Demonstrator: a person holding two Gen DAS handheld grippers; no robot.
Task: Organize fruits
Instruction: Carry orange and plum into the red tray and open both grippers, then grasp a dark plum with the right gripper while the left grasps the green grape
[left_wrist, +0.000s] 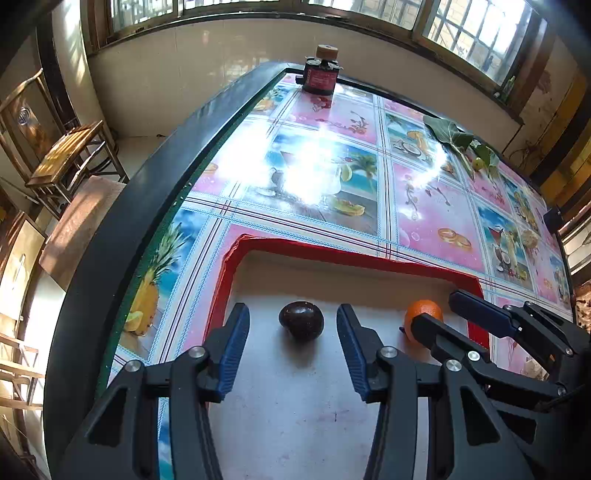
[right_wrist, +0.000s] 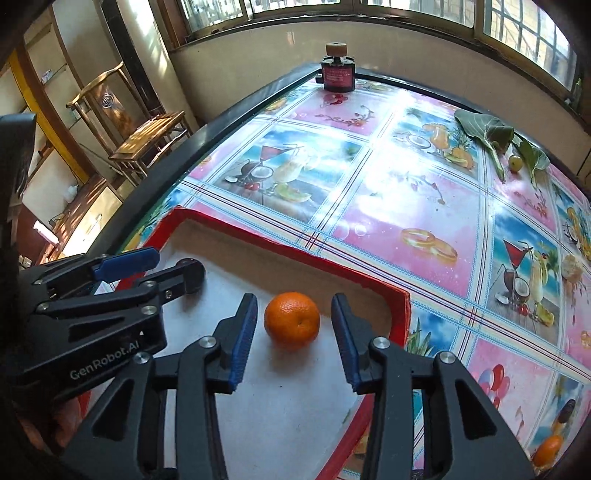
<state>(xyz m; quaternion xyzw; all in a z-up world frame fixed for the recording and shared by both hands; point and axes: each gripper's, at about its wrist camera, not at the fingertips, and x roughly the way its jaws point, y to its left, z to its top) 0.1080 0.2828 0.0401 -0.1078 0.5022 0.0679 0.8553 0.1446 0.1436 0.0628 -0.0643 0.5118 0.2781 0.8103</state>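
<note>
A red-rimmed tray (left_wrist: 332, 254) (right_wrist: 280, 247) with a pale floor lies on the patterned table. A dark purple round fruit (left_wrist: 301, 320) rests on the tray floor between the tips of my left gripper (left_wrist: 293, 325), which is open and not touching it. An orange (right_wrist: 291, 320) sits on the same tray between the blue pads of my open right gripper (right_wrist: 294, 301), with gaps on both sides. In the left wrist view the orange (left_wrist: 424, 310) is partly hidden behind the right gripper (left_wrist: 436, 308). The left gripper (right_wrist: 173, 264) shows at the left of the right wrist view.
A dark jar with a red label (left_wrist: 320, 75) (right_wrist: 337, 74) stands at the table's far edge. Green leaves (left_wrist: 461, 142) (right_wrist: 487, 129) with a small green fruit (right_wrist: 515, 162) lie at the far right. A wooden chair (left_wrist: 62, 155) stands left of the table.
</note>
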